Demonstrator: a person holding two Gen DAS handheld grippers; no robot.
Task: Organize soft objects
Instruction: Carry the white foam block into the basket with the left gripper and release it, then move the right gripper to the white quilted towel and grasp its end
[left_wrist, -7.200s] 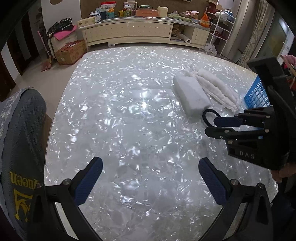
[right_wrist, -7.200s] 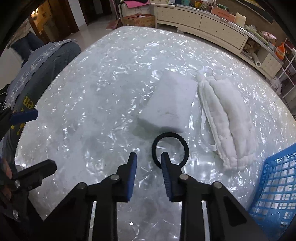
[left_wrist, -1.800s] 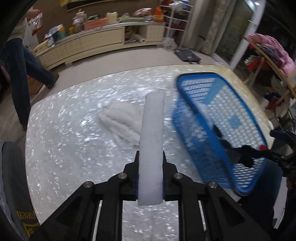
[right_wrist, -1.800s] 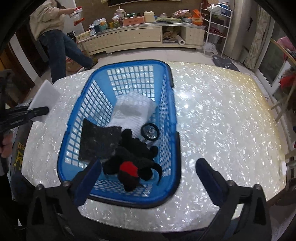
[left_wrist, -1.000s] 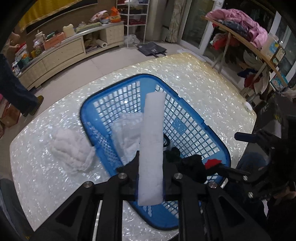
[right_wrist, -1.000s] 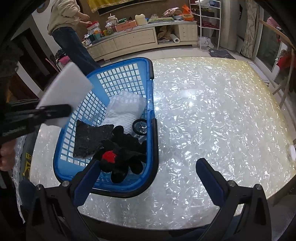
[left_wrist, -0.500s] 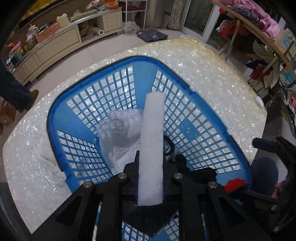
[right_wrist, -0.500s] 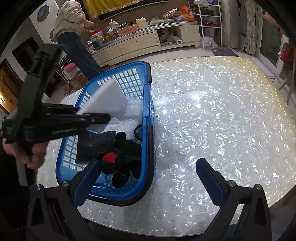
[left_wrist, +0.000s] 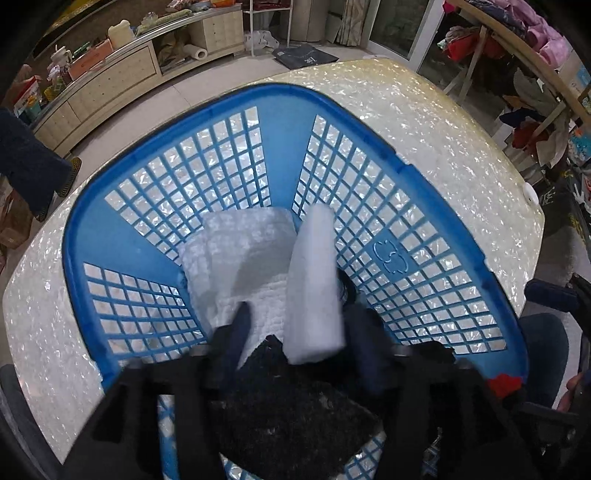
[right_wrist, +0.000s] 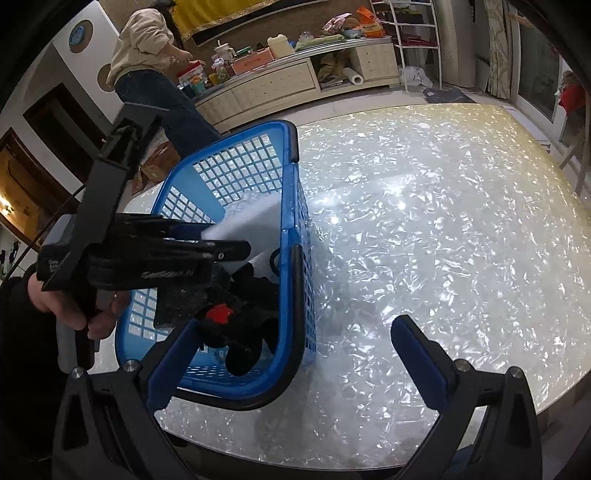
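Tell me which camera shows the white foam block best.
The left wrist view. It looks straight down on the white foam block, tilted inside the blue basket between the opening jaws of the left gripper, no longer pinched. The right wrist view shows only part of the block, behind the basket wall and the gripper's body.

We see a bright blue basket (left_wrist: 417, 258) with an open square-grid pattern in its walls, filling the middle of the left wrist frame, on a table (right_wrist: 443, 240) of shimmering white, pearl-flake pattern. Inside, at centre, lie a plain white foam block (left_wrist: 314, 288) and a white bubble-textured sheet (left_wrist: 236, 254). Lower down are a black fuzzy cloth (left_wrist: 295, 413) and, lower right, a black plush toy with a red patch (right_wrist: 221, 314).
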